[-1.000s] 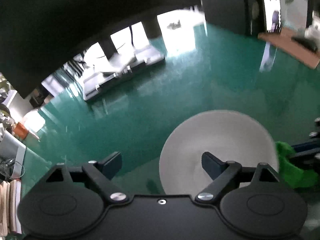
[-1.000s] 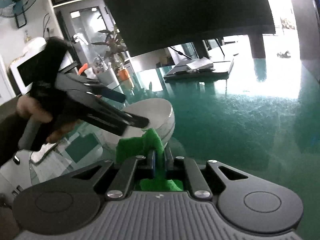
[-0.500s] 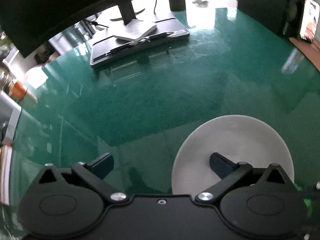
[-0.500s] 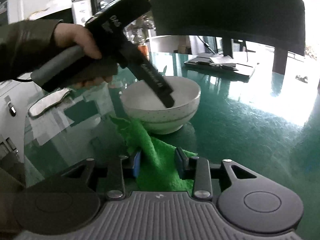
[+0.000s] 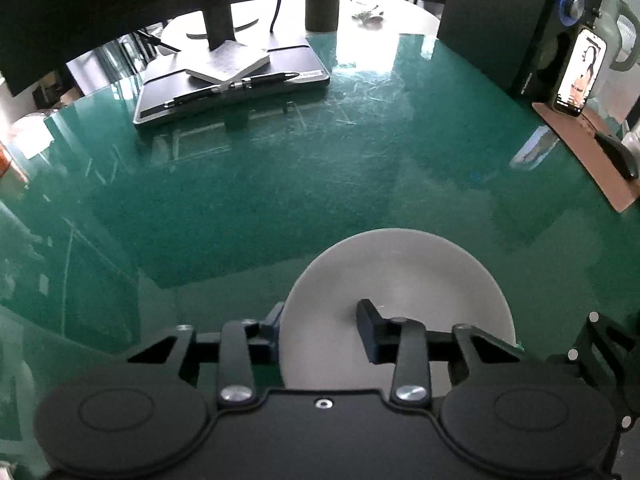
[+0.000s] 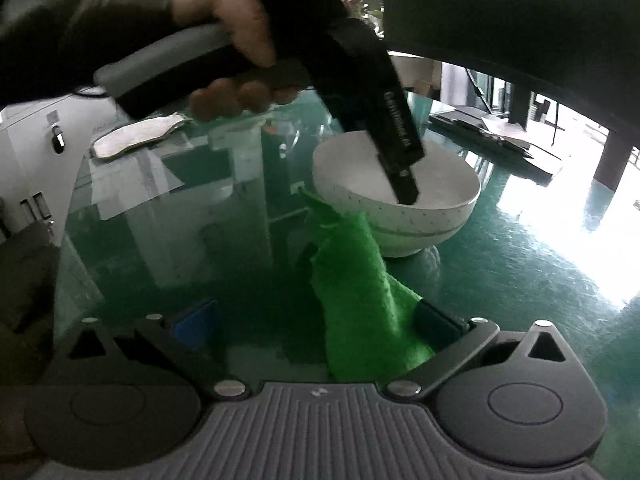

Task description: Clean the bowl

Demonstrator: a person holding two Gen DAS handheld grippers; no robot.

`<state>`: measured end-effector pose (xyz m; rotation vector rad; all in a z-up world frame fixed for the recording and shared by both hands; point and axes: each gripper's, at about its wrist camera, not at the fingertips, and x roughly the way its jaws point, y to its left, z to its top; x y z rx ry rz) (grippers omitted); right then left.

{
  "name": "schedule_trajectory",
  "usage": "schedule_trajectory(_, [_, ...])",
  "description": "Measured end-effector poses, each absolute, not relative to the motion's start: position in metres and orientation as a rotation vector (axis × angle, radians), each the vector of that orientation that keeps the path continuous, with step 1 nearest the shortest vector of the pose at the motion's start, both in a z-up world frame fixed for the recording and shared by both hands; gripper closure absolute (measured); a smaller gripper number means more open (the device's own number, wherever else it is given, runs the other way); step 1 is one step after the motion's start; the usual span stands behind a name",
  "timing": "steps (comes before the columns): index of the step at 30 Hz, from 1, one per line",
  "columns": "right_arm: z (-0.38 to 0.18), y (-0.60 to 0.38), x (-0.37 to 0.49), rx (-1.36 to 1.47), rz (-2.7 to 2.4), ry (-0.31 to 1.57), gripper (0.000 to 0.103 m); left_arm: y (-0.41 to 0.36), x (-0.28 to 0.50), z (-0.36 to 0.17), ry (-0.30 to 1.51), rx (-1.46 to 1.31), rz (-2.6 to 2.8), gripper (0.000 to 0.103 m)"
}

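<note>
A white bowl [image 5: 400,272] with a speckled outer wall [image 6: 420,220] stands on the green glass table [image 5: 280,200]. My left gripper [image 5: 320,320] straddles its near-left rim, one finger outside and one finger [image 6: 400,168] inside against the inner wall. Its jaws are closing on that rim. A hand [image 6: 240,40] holds this gripper from the upper left. A green cloth [image 6: 360,280] stands crumpled on the table just in front of the bowl. My right gripper [image 6: 316,318] is around it with its jaws opening wide. The cloth leans on the right pad only.
At the back lie a black flat case with a notebook and pens [image 5: 232,84], under a dark monitor. A speaker [image 5: 500,40], a lit phone [image 5: 580,72], a brown mat [image 5: 588,148] and a mouse [image 5: 618,156] stand at the right. A white rag [image 6: 136,136] lies far left.
My left jaws have narrowed from wide apart onto the bowl's rim. My right jaws have spread off the green cloth, which now stands loose between them. Both views have rolled.
</note>
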<state>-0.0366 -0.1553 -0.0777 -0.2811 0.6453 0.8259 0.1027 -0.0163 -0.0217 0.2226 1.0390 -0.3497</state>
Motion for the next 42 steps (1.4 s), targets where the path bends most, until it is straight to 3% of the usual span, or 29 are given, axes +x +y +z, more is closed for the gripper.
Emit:
schedule_trajectory(7, [-0.074, -0.153, -0.040, -0.271, 0.798, 0.649, 0.000, -0.030, 0.098, -0.020, 1.001, 0.340, -0.333, 0.067])
schedule_trajectory(8, [-0.073, -0.154, -0.041, -0.265, 0.787, 0.649, 0.007, -0.029, 0.098, -0.021, 0.995, 0.342, -0.337, 0.067])
schedule_trajectory(9, [-0.071, -0.157, -0.043, -0.255, 0.765, 0.635, 0.044, -0.029, 0.097, -0.021, 0.988, 0.345, -0.342, 0.067])
schedule_trajectory(10, [-0.069, -0.160, -0.046, -0.244, 0.739, 0.612, 0.099, -0.028, 0.096, -0.021, 0.981, 0.349, -0.348, 0.067])
schedule_trajectory(11, [-0.067, -0.164, -0.044, -0.229, 0.709, 0.609, 0.095, -0.027, 0.095, -0.021, 0.975, 0.345, -0.351, 0.067])
schedule_trajectory(24, [-0.047, -0.156, -0.017, 0.014, 0.672, 0.760, 0.096, -0.003, 0.099, -0.027, 0.951, 0.236, -0.422, 0.066])
schedule_trajectory(33, [-0.047, -0.193, 0.013, 0.206, 0.417, 0.808, 0.095, -0.007, 0.089, -0.028, 0.897, 0.315, -0.413, 0.067])
schedule_trajectory(38, [-0.051, -0.181, 0.010, 0.278, 0.527, 0.891, 0.095, -0.008, 0.088, -0.029, 0.892, 0.321, -0.403, 0.067])
schedule_trajectory(42, [-0.060, -0.187, 0.011, 0.539, 0.588, 0.981, 0.095, -0.008, 0.085, -0.028, 0.892, 0.319, -0.398, 0.067])
